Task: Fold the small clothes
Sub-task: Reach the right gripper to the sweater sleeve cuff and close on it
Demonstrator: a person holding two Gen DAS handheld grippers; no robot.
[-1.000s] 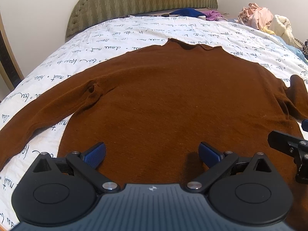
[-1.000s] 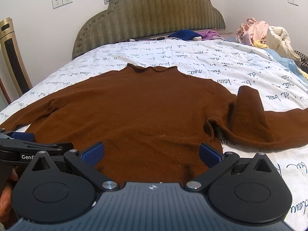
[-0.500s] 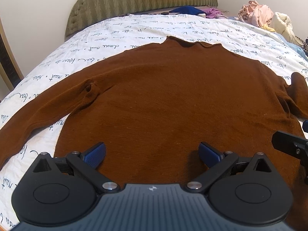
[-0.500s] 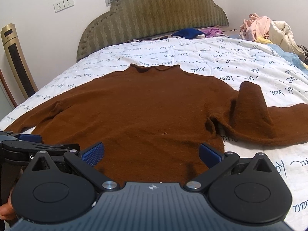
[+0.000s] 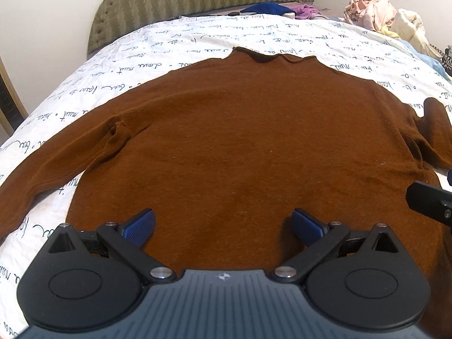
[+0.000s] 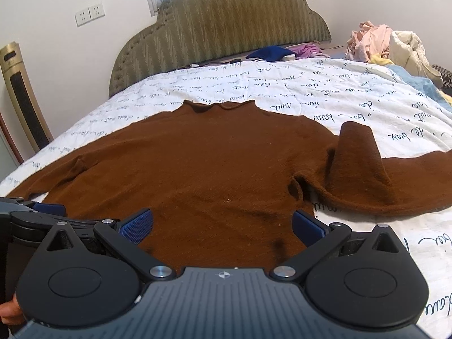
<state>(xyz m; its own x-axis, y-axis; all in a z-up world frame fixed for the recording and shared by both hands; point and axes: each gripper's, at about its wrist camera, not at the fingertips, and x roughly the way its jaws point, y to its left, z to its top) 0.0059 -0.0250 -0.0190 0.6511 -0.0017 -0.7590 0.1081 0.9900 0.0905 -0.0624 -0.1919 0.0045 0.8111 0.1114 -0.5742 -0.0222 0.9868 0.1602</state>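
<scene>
We had the brown sweater (image 5: 240,147) spread flat, front down or up we could not tell, on the bed (image 6: 282,90) w/ its neck toward the headboard (image 6: 220,28), probably so both sleeves could be folded in. The left gripper (image 5: 223,223) and right gripper (image 6: 221,223) hovered side by side over the hem, jaws apart and empty. The right sleeve (image 6: 358,163) lay doubled into a raised bump, so we judged it needed flattening first.

One brown sweater (image 5: 240,147) on one bed (image 5: 169,45), one headboard (image 6: 220,25), one clothes heap (image 6: 389,42), two grippers, left (image 5: 223,224) and right (image 6: 223,224).
</scene>
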